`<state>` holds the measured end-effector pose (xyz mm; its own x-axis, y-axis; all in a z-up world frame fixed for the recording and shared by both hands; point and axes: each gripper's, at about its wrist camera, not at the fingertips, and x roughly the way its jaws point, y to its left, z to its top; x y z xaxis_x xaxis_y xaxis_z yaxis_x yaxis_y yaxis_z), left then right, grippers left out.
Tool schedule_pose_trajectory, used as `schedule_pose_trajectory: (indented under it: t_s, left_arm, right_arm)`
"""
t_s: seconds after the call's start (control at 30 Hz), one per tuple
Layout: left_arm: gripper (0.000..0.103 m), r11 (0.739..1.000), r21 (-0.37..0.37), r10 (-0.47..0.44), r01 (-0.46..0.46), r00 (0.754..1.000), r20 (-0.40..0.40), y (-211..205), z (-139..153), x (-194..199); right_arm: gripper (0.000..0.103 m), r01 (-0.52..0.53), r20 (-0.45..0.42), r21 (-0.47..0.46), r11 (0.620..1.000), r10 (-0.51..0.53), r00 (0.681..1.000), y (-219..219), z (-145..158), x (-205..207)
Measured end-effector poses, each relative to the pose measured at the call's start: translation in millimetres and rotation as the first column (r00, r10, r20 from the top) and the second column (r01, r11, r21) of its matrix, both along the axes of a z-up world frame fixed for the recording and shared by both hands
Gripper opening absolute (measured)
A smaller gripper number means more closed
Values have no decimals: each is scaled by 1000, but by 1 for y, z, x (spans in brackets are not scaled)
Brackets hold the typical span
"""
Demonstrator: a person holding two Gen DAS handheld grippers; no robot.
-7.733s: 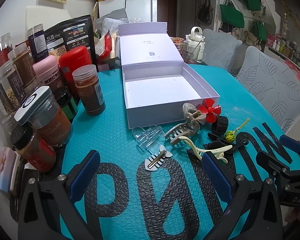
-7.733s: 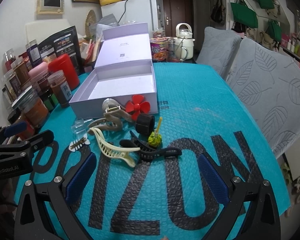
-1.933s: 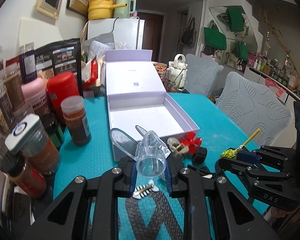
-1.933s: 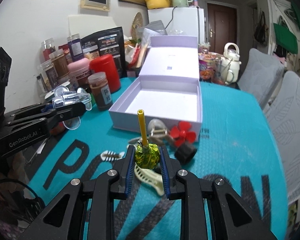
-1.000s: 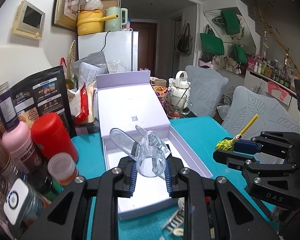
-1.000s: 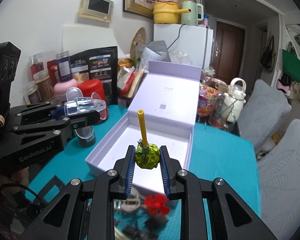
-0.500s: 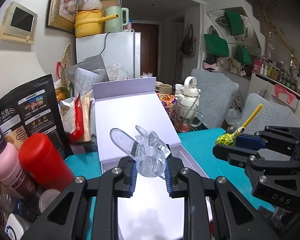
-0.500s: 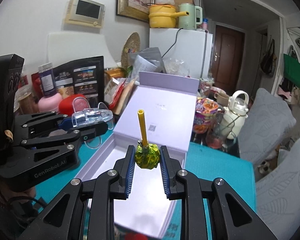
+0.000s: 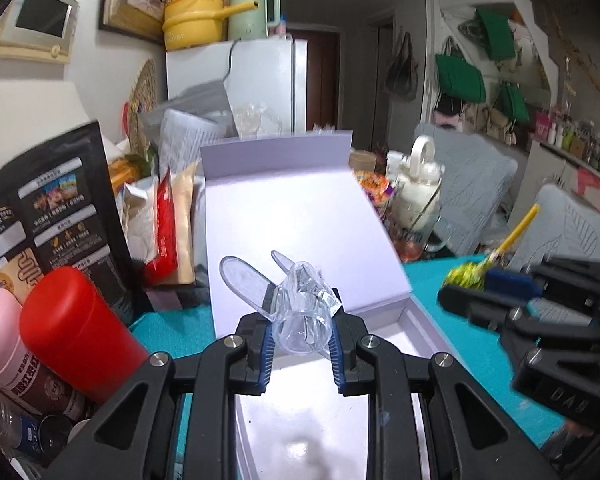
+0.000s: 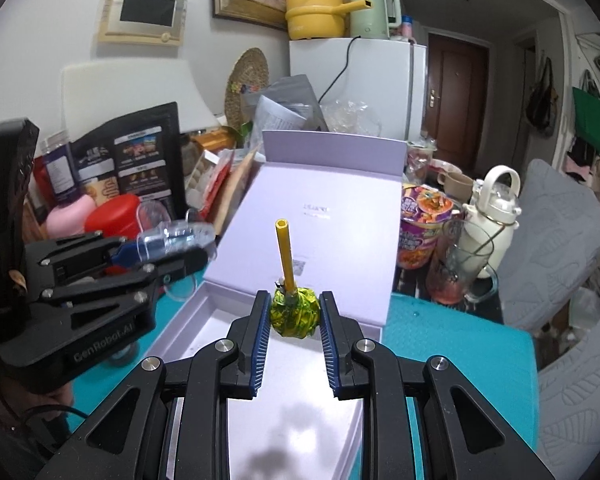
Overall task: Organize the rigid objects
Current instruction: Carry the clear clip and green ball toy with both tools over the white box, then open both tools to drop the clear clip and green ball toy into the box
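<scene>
Clear hard plastic makes up the hair claw clip point(image 9: 300, 312) that is carried at the lower centre of the left wrist view, above the open lavender box point(image 9: 404, 312). It is judged to be light, stiff and smooth, so it could slide or twist under pressure, and its sprung hinge and thin teeth are judged to be breakable if squeezed hard; it is best taken across the rounded barrel at the hinge, as is done here. The left gripper point(image 9: 300, 354) is closed nearly all the way, and its blue-lined fingers point(image 9: 266, 350) are clamped on that barrel, with the two flat wings of the clip raised towards the upper left of the frame. In the right wrist view, a small ornament with a crinkled green-yellow foil ball and a yellow stick point(image 10: 295, 314) is held at the centre, above the white floor of the box. It is judged to be very light, the foil crushable and the stick stiff, so a gentle hold on the ball is suitable. The right gripper point(image 10: 295, 332) is drawn in tight, and its ribbed fingers point(image 10: 260, 330) are pressed on both sides of the ball, the stick standing nearly upright. The turquoise worktop point(image 10: 460, 360) is seen to the right of the box.
</scene>
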<state>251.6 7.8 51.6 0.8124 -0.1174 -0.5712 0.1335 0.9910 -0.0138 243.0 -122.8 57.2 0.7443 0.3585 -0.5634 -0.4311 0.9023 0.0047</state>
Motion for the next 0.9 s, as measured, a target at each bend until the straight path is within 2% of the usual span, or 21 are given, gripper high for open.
schedule_pose_trajectory:
  t_s: [0.1,0.57,0.73,0.9]
  left_arm:
    - [23,1000,14,3,-3,999,-53,-1,-16,10]
    - [23,999,47,-15,24,983,-182,-15,-55,30]
    - [23,998,57,14,-2,975,-223,-13,-67,37]
    - [23,997,69,52,-37,971,-232,-5,-72,42]
  right_arm:
    - [24,10,-31,-11,1000,-11,999,-2,-10,10]
    - [24,5,-148,-39,999,-11,989,-9,-46,33]
    - [24,-10,-183,-45,999,1,983,-3,-57,38]
    - [24,-19,-220,-46,999,8,975,0,-68,44]
